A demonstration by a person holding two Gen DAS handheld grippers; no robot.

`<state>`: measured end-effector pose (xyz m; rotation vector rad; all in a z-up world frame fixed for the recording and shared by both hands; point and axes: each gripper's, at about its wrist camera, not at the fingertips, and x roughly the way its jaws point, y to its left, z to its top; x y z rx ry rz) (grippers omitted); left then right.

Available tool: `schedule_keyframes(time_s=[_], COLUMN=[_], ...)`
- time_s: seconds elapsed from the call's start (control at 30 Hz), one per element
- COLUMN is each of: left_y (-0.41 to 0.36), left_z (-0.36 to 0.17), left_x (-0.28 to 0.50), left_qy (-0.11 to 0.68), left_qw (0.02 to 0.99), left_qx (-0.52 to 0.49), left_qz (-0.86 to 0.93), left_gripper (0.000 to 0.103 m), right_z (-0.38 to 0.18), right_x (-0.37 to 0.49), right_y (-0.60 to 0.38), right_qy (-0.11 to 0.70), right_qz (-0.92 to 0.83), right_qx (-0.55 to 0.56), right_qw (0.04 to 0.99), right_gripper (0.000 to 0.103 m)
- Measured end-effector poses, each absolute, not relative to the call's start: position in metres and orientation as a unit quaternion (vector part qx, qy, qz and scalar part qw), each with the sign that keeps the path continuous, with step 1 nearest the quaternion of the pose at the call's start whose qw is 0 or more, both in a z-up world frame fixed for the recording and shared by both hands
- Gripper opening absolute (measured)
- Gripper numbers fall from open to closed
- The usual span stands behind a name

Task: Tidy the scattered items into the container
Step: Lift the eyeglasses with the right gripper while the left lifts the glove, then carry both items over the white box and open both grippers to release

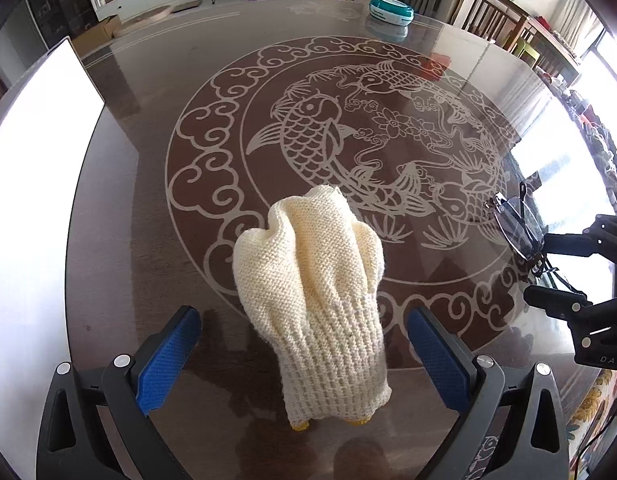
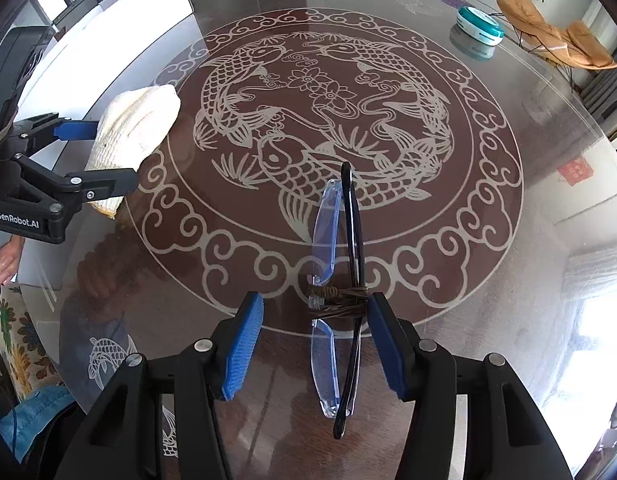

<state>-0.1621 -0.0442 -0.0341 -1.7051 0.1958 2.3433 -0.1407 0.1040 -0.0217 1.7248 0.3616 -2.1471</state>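
Note:
A cream knitted glove (image 1: 312,280) lies on the glass table between the blue pads of my left gripper (image 1: 304,320). That gripper is open, and both pads stand clear of the glove. The right wrist view shows the same glove (image 2: 136,128) and left gripper (image 2: 116,154) at the left. Folded glasses (image 2: 328,232) with clear lenses, dark arms and a brown cord wound round the middle sit between the fingers of my right gripper (image 2: 316,304). It is open: one pad is beside the cord, the other well away. A white container (image 1: 40,160) stands at the left.
The round glass table (image 1: 348,60) bears a fish pattern. A teal and white round tin (image 1: 390,10) sits near its far edge. A person's hand (image 2: 6,260) shows behind the left gripper. Chairs and a bench stand beyond the table.

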Motion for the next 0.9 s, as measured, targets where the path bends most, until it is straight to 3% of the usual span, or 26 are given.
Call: schedule_keyframes(time_s=[0.2,0.27,0.3,0.33,0.37,0.43,0.7,0.9], left_y=[-0.017,-0.013,-0.013,-0.013,-0.014,-0.018,-0.05,-0.126], left_z=[-0.04,-0.044,-0.042,-0.039,-0.034,-0.025,0.036,0.088], left_x=[-0.169,-0.169,-0.168,-0.168,-0.167,-0.166,-0.135,-0.119], left_qy=[0.09,0.094,0.089,0.087,0.085,0.067,0.039,0.028], left_qw=[0.111,0.112,0.113,0.113,0.112,0.119,0.123,0.099], left_qx=[-0.589,-0.59,-0.584,-0.576,-0.568,-0.569,-0.523,-0.495], left_qz=[0.795,0.794,0.799,0.805,0.811,0.811,0.842,0.863], left_gripper=[0.103,0.103,0.101,0.089,0.065,0.041,0.04,0.04], right_z=[-0.022,-0.025,-0.026,-0.026,-0.026,-0.022,0.027,0.079], right_x=[-0.145,-0.144,-0.144,-0.144,-0.143,-0.14,-0.131,-0.143], right_y=[0.102,0.096,0.095,0.095,0.095,0.098,0.099,0.05], right_qy=[0.146,0.154,0.155,0.155,0.152,0.134,0.118,0.114], right_qz=[-0.746,-0.741,-0.741,-0.741,-0.742,-0.746,-0.779,-0.8], right_qx=[0.625,0.626,0.626,0.625,0.625,0.623,0.585,0.541], right_qw=[0.18,0.187,0.188,0.188,0.188,0.192,0.196,0.233], right_gripper=[0.054,0.032,0.031,0.031,0.03,0.029,0.029,0.029])
